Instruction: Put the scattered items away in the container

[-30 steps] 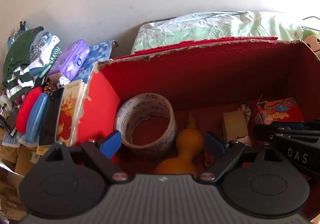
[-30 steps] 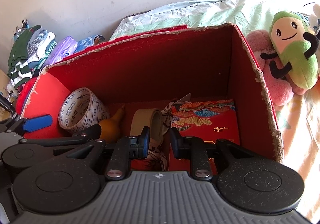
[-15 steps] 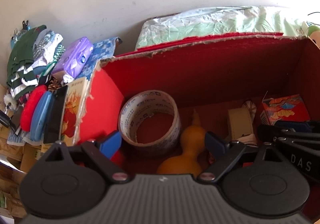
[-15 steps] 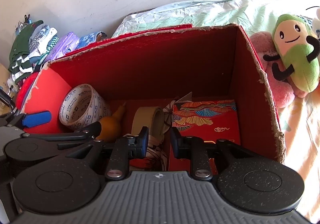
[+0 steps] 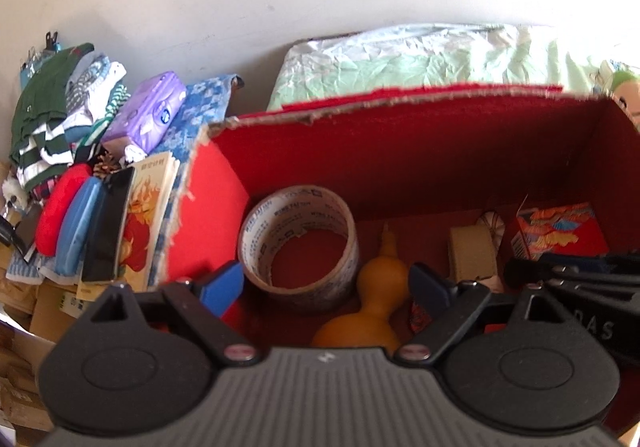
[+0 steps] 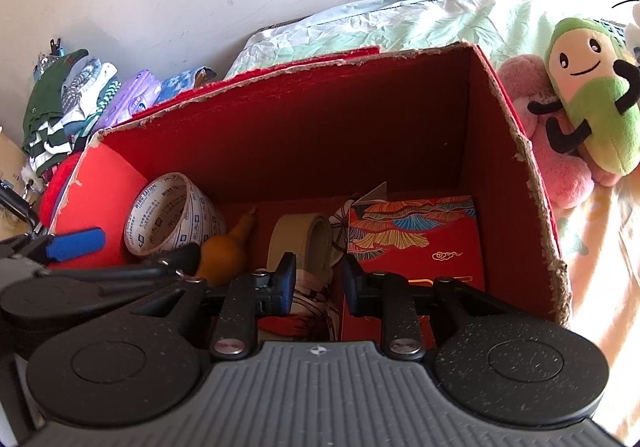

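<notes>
A red cardboard box (image 5: 400,135) (image 6: 320,119) stands open below both grippers. Inside it lie a printed tape roll (image 5: 298,247) (image 6: 168,215), an orange gourd (image 5: 380,287) (image 6: 224,251), a beige tape roll (image 5: 472,255) (image 6: 304,239) and a red patterned carton (image 5: 560,235) (image 6: 416,239). My left gripper (image 5: 326,283) hangs wide open over the printed roll and gourd, holding nothing. My right gripper (image 6: 318,281) has its jaws a little apart above a white flowered item (image 6: 312,303), with no pad touching it.
Left of the box are folded clothes (image 5: 40,119), a purple tissue pack (image 5: 148,111) and a book (image 5: 148,215). Green bedding (image 5: 400,59) lies behind. A green plush toy (image 6: 592,95) and a pink one (image 6: 560,167) rest to the right.
</notes>
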Available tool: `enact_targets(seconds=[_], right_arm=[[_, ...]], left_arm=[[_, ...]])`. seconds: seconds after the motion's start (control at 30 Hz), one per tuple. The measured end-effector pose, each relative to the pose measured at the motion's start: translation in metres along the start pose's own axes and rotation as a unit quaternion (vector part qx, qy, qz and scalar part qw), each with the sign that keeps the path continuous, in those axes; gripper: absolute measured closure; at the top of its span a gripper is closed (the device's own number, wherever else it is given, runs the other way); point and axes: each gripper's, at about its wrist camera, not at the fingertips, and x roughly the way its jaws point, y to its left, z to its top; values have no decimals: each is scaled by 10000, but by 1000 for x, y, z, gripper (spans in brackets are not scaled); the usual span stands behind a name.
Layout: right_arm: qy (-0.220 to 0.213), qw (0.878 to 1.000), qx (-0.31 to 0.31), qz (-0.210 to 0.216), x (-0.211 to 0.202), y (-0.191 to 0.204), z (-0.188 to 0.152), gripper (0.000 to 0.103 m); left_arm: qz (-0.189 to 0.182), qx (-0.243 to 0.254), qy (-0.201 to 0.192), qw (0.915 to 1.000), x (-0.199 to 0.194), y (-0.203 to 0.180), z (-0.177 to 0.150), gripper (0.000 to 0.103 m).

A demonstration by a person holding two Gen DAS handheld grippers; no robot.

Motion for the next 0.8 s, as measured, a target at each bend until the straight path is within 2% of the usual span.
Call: enact_targets(seconds=[0.13, 0.27, 0.4, 0.5, 0.57, 0.7, 0.8], right_arm=[[-253, 9993, -200, -187, -11, 9, 0, 76], [-486, 9972, -275, -507, -25, 12, 2, 70], [-475, 9975, -88, -519, -38, 4, 4, 67], [-506, 9974, 23, -519, -49, 2, 3, 67], [-557, 9973, 74, -483, -57, 2, 3, 66], [-580, 9976, 159, -332, -72, 5, 3, 55], [-646, 9973, 32, -350, -82, 13, 6, 54]], left_arm=[[89, 60, -194, 9998, -10, 1, 5, 8], [-166, -4, -200, 9997, -17, 3, 8, 7], [-374, -87, -132, 9992, -26, 4, 9, 5], [-439, -177, -254, 9986, -36, 3, 8, 4], [-425, -288, -327, 9981, -41, 3, 9, 3], [-262, -204, -208, 9992, -46, 0, 14, 1], [-296, -206, -154, 9992, -50, 3, 15, 1]])
